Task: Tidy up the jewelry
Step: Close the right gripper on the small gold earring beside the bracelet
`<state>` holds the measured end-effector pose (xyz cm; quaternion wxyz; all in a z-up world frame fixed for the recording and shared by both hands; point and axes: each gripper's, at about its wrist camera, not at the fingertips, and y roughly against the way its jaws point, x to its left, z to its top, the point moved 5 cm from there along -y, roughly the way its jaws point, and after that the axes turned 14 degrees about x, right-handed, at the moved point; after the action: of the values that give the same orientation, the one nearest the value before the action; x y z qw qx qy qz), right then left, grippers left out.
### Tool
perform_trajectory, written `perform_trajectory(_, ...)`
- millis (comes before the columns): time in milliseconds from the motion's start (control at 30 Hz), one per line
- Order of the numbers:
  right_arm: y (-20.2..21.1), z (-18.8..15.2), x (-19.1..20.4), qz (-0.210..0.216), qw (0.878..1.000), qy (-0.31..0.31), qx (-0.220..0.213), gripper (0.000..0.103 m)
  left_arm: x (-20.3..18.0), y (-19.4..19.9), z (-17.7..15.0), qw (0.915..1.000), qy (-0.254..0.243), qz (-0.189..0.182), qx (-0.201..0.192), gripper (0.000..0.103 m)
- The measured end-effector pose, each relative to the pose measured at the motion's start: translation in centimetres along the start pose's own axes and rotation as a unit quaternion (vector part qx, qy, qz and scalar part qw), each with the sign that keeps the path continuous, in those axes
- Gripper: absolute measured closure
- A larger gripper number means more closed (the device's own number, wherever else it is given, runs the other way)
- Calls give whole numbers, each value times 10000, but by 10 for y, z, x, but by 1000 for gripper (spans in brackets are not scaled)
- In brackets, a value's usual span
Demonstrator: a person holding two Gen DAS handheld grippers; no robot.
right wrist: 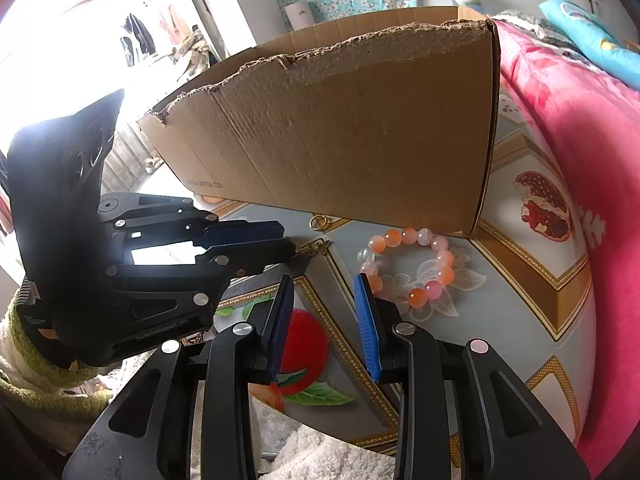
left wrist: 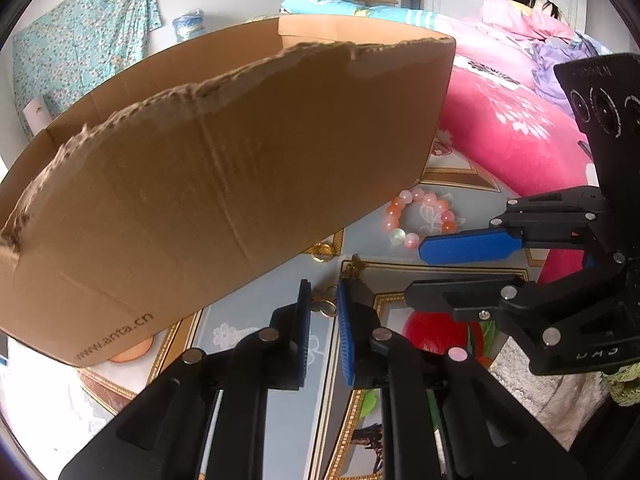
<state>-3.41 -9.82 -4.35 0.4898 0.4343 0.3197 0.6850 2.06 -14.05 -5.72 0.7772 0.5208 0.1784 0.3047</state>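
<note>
Against the foot of the cardboard box point(left wrist: 224, 184) point(right wrist: 360, 140) lies a pink and orange bead bracelet point(left wrist: 416, 216) point(right wrist: 408, 268). A gold ring point(left wrist: 322, 250) point(right wrist: 320, 222) lies left of it. My left gripper point(left wrist: 324, 294) point(right wrist: 298, 250) points down at the tabletop. Its jaws stand a narrow gap apart, and a small gold looped piece point(left wrist: 325, 301) fills that gap, touching both pads. A gold butterfly charm point(left wrist: 354, 268) point(right wrist: 319, 247) sits just past the fingertips. I cannot tell whether it is joined to the loops. My right gripper point(right wrist: 324, 292) point(left wrist: 440, 264) hovers open beside the bracelet, holding nothing.
The tablecloth point(right wrist: 520, 280) is grey-blue with gold borders and fruit prints. A pink quilt point(left wrist: 512, 128) point(right wrist: 580, 140) bulges along the table's right side. The box's torn-edged wall rises directly behind the jewelry. A green and white sleeve point(right wrist: 24, 364) shows behind the left gripper.
</note>
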Motion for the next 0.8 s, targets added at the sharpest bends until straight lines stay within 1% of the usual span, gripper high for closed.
perform_trajectory(167,0,3,1,7,10000,30,12,74,6,3,-4,9999,152,-22,-4,91)
perform_trajectory(400,-6,5,19,-22,9994,350,63,75,23,10,-14,9985,541,4,-71,91)
perform_trajectory(467,-9,8,22,-145,9990,414,72,76,27,12,-17,9979,638,2,-91,91)
perform_trajectory(700,-18,20,26,-772,9956,534,79,82,35,16,-24,9960,874,-42,-170,91)
perform_trajectory(800,-21,26,25,-963,9938,539,99,83,37,16,-26,9955,929,-88,-190,91)
